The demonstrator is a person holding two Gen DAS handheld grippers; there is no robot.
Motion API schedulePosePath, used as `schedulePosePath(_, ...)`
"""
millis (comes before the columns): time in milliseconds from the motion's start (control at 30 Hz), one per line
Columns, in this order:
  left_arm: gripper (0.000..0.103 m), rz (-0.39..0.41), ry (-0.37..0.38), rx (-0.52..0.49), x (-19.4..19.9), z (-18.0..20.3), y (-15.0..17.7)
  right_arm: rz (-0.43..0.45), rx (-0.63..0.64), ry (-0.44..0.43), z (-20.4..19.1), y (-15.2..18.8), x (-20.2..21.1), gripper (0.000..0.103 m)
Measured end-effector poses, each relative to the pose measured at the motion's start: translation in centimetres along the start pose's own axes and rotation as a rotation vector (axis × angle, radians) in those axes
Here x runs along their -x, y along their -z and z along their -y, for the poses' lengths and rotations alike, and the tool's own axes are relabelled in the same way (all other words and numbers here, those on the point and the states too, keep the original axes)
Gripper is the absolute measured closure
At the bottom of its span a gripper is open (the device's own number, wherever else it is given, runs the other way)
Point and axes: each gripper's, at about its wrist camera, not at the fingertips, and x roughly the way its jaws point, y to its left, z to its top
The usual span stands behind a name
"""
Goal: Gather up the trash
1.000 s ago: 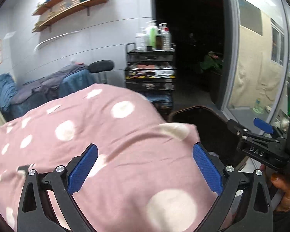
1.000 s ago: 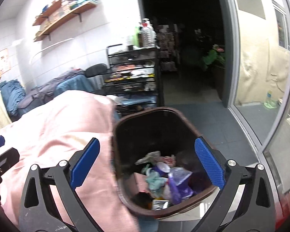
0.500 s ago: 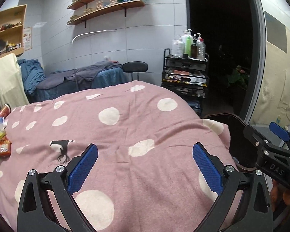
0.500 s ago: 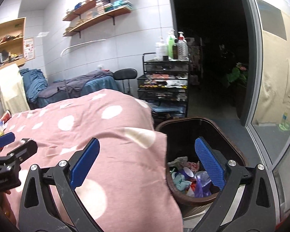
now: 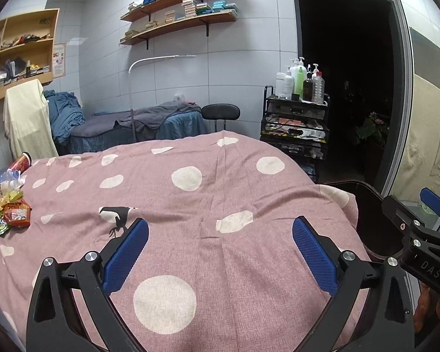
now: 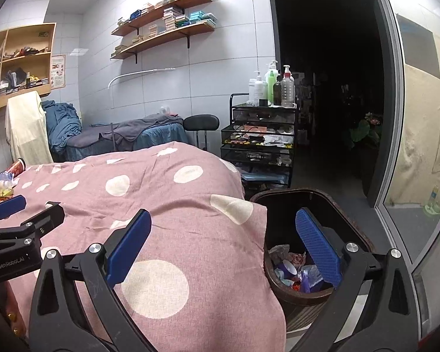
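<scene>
Both grippers rose; left gripper (image 5: pixel 220 252) and right gripper (image 6: pixel 223 243) fingers spread, empty.

Pink cover (image 5: pixel 220 193) w/ white dots, brown bin (image 6: pixel 349 228), blue-padded tongs (image 5: pixel 220 252)

My left gripper (image 5: pixel 220 252) and right gripper (image 6: pixel 224 246) show black frames, blue ribbed pads, silver screws, white "GenRobot.AI" and "DAS" lettering.

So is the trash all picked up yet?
Not yet. Some wrappers and cups already sit in the brown bin beside the bed. Nothing is in hand: the left claw and right claw are both open and empty. Snack wrappers and a red cup are left on the pink blanket.
</scene>
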Motion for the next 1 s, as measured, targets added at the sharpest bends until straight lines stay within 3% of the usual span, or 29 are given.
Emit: schedulePosePath(1000,0.005,-0.001,0.002,-0.002,0.34,0.29,-0.23,0.003,-0.011,0.003,0.75,-0.35,0.12,0.006)
